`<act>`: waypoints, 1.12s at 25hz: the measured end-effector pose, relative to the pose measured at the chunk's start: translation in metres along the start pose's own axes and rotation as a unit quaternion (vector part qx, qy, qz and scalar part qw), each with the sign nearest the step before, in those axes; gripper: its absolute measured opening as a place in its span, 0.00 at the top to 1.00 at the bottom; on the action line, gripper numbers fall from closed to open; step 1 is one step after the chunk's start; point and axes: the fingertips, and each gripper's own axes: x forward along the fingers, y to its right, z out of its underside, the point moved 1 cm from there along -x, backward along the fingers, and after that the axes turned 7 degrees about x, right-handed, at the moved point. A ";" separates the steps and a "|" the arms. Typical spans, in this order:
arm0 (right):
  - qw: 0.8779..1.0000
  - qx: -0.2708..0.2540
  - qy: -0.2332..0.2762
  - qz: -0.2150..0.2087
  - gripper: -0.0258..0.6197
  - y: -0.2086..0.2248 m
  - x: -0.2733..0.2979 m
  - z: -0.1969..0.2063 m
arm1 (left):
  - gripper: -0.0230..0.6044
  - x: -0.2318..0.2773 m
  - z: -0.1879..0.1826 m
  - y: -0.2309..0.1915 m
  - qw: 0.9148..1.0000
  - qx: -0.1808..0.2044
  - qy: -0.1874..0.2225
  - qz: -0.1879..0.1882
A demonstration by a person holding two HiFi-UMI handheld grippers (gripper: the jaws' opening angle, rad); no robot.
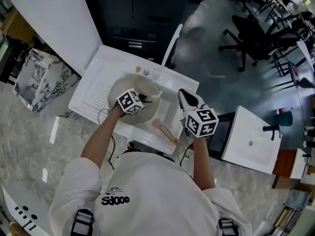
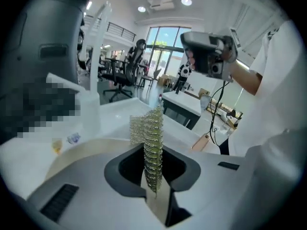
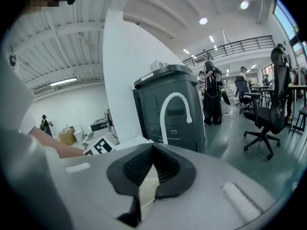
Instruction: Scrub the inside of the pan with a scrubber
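Note:
The round cream pan (image 1: 124, 119) lies in the white sink (image 1: 170, 113). My left gripper (image 1: 146, 99) is over the pan's inside, shut on a metal mesh scrubber (image 2: 152, 123) that sticks up past its jaws; the pan's rim (image 2: 72, 153) curves below it. The scrubber (image 1: 153, 97) shows as a pale bit near the pan's right side. My right gripper (image 1: 185, 94) hovers just right of the pan, above the sink. Its jaws are shut with nothing seen between them, and it points at the faucet. In its own view my right gripper (image 3: 153, 147) faces that faucet (image 3: 175, 110).
A white faucet (image 1: 172, 42) rises behind the sink. The ribbed drainboard (image 1: 96, 90) lies left of the pan. A wooden-handled brush (image 1: 166, 132) rests on the sink's near edge. A dark cabinet (image 1: 135, 18) stands behind, office chairs (image 1: 246, 41) to the far right.

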 end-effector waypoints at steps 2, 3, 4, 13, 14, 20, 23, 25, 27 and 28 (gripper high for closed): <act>1.000 -0.011 0.015 0.004 0.95 0.002 -0.002 -0.016 | 0.86 -0.024 -0.017 -0.006 0.999 0.013 0.029 -0.033; 1.000 -0.018 0.023 0.006 0.95 0.002 -0.003 -0.024 | 0.86 -0.037 -0.026 -0.010 0.998 0.016 0.046 -0.048; 0.999 -0.026 0.031 0.009 0.95 0.002 -0.003 -0.034 | 0.86 -0.051 -0.034 -0.014 0.996 0.017 0.065 -0.063; 0.991 -0.096 0.085 0.032 0.95 -0.008 -0.012 -0.106 | 0.86 -0.186 -0.119 -0.046 0.949 0.040 0.205 -0.235; 0.990 -0.101 0.089 0.031 0.95 -0.010 -0.013 -0.111 | 0.86 -0.198 -0.129 -0.048 0.941 0.041 0.217 -0.255; 0.985 -0.137 0.102 0.026 0.95 -0.026 -0.017 -0.140 | 0.86 -0.249 -0.168 -0.058 0.905 0.019 0.260 -0.337; 0.982 -0.149 0.110 0.027 0.95 -0.033 -0.019 -0.149 | 0.85 -0.264 -0.177 -0.057 0.897 0.015 0.269 -0.351; 0.981 -0.157 0.112 0.027 0.95 -0.037 -0.020 -0.154 | 0.85 -0.271 -0.183 -0.055 0.892 0.021 0.269 -0.363; 0.980 -0.162 0.112 0.028 0.95 -0.038 -0.019 -0.157 | 0.85 -0.276 -0.189 -0.053 0.887 0.030 0.269 -0.374; 0.980 -0.163 0.111 0.029 0.95 -0.039 -0.019 -0.158 | 0.85 -0.279 -0.192 -0.052 0.886 0.035 0.268 -0.377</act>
